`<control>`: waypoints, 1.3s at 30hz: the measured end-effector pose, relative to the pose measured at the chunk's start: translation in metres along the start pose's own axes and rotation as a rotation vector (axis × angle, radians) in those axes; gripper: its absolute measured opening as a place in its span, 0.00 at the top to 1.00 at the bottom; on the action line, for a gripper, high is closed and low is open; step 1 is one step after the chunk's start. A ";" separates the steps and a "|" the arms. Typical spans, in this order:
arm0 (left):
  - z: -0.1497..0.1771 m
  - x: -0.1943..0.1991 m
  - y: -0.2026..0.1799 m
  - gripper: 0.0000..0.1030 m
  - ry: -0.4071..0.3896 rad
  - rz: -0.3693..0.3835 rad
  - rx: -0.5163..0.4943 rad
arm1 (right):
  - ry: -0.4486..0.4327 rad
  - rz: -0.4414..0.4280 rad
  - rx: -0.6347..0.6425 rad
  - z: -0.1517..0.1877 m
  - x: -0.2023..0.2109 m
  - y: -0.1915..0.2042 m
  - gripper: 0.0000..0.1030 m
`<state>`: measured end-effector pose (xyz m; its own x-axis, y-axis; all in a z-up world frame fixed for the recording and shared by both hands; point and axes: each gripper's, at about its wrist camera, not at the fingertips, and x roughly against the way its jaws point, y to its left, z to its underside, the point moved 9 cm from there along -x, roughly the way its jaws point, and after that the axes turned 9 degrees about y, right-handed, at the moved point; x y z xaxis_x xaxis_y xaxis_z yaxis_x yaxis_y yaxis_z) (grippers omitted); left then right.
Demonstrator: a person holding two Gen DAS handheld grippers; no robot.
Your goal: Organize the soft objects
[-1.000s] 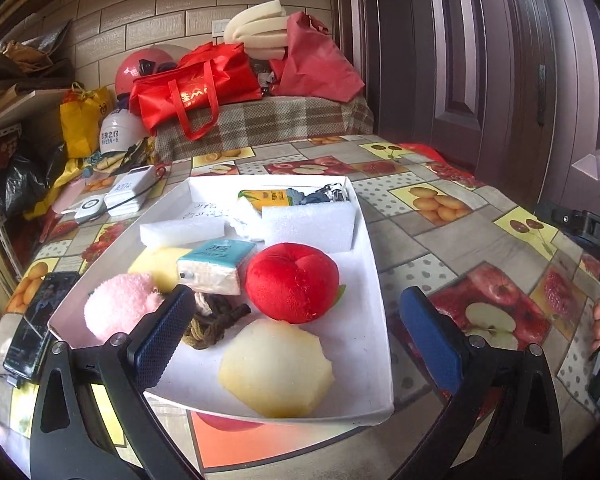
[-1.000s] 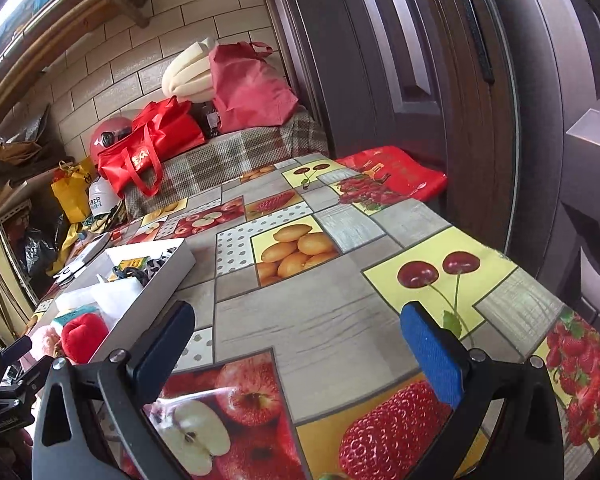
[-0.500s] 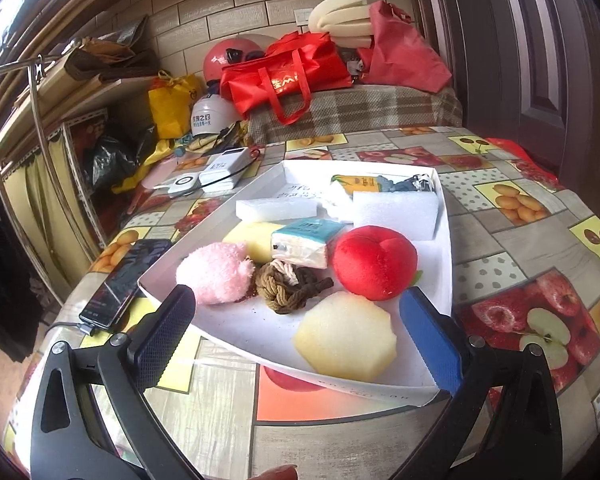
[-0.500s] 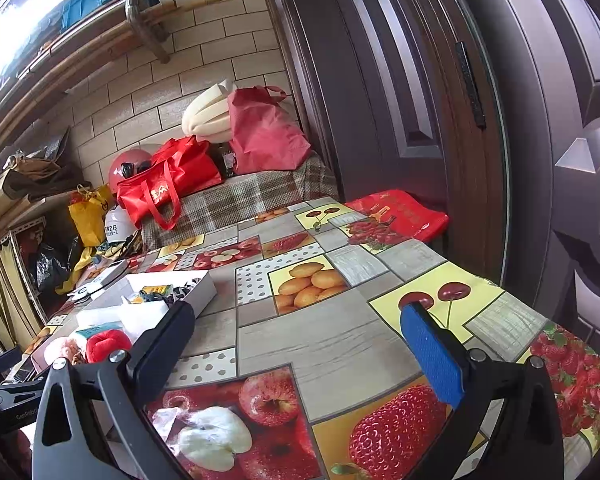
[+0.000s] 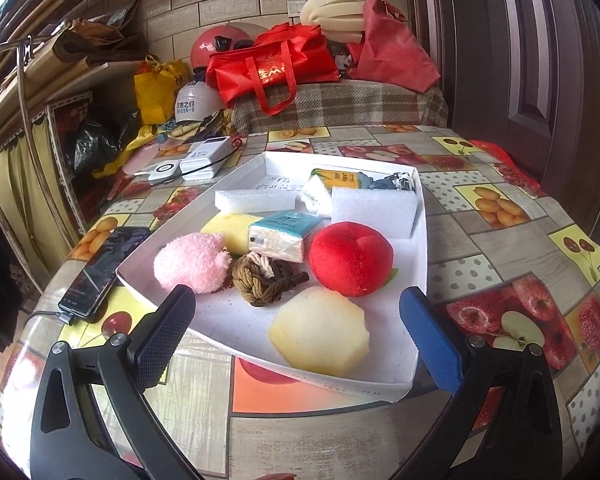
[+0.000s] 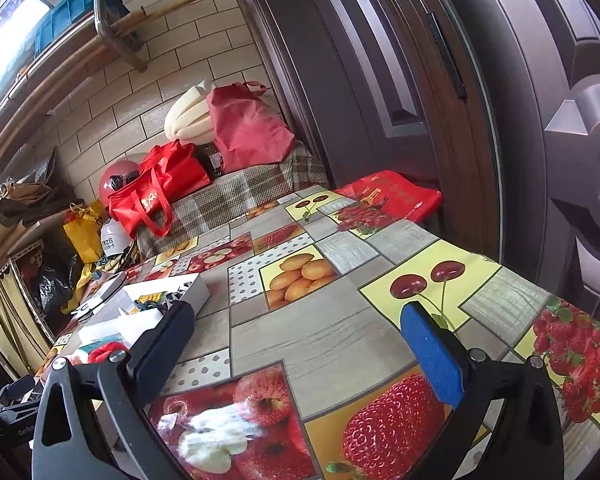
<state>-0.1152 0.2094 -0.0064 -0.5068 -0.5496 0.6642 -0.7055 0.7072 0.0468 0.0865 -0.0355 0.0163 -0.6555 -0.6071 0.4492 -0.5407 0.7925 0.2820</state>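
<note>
Now pulled back and swung left, the left gripper (image 5: 296, 320) hangs spread and empty before the white tray (image 5: 423, 240) holding every soft object, pale sponge (image 5: 320, 332) nearest, while the right gripper (image 6: 296, 344), also spread, faces bare tablecloth (image 6: 340, 340), so sorting seems unstarted.

1. White tray (image 5: 423, 240), shallow, on the table; holds all soft items.
2. Near edge: pale yellow sponge (image 5: 319, 331).
3. Middle: red plush (image 5: 350, 259), brown rope knot (image 5: 265, 280), pink pom (image 5: 192, 262), tissue pack (image 5: 283, 235).
4. Far end: two white foam blocks (image 5: 374, 210).
</note>
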 end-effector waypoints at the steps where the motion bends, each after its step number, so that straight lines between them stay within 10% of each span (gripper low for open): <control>1: 0.000 0.001 0.000 0.00 0.003 0.003 0.002 | -0.001 0.002 0.002 0.000 0.000 0.000 0.00; 39: -0.009 0.016 0.006 0.00 -0.018 0.019 0.014 | 0.004 0.000 0.005 0.000 -0.001 -0.001 0.00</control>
<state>-0.1230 0.2085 0.0113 -0.5289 -0.5441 0.6513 -0.7025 0.7113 0.0237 0.0877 -0.0355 0.0153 -0.6535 -0.6065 0.4528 -0.5431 0.7924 0.2777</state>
